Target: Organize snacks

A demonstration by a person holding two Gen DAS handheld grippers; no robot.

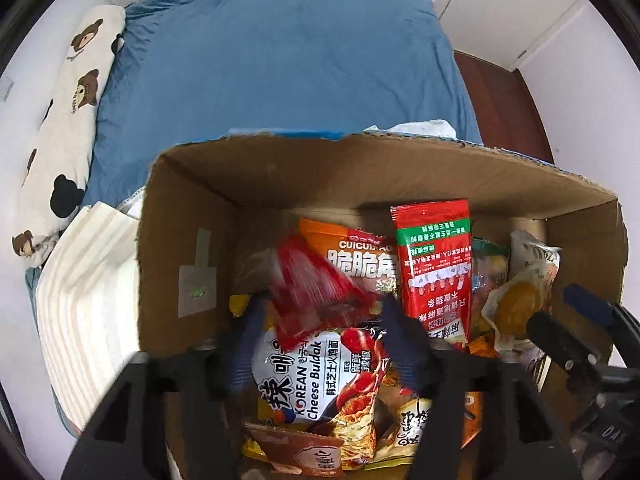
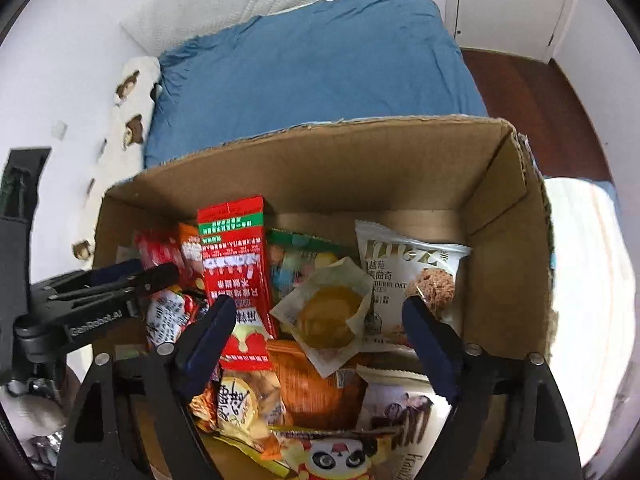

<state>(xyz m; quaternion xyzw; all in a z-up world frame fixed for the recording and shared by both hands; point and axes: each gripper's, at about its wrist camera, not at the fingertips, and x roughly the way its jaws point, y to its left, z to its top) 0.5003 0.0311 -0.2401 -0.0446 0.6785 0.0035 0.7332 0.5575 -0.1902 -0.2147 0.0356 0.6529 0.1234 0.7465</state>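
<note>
1. The lower ends of the snack packets at the bottom of the cardboard box [image 1: 192, 208] are cut off by the frame edge and by the black gripper bodies, so the full pile cannot be counted
2. A small red packet [image 1: 316, 292] is seen blurred in the left wrist view, lying loose between the fingers of the left gripper [image 1: 324, 344]; its print cannot be read
3. The left gripper is seen with its jaws apart over the noodle packet [image 1: 316, 376], and nothing is pinched by its pads
4. The right gripper [image 2: 320, 340] is held wide open above a clear-wrapped yellow pastry [image 2: 328, 316]; the pastry is not touched by either pad
5. One tall red sachet [image 2: 236, 276] is found leaning upright near the middle of the box, with one white cookie packet [image 2: 400, 264] to its right and one orange packet [image 1: 352, 248] behind the blurred one
6. A panda-printed packet [image 2: 336, 456] is cut off at the bottom of the right wrist view
7. All snacks are contained in the single box, which is set on a bed with a blue sheet [image 1: 280, 64]
8. One bear-print pillow [image 1: 68, 128] is seen along the bed's left side, partly hidden in the right wrist view
</note>
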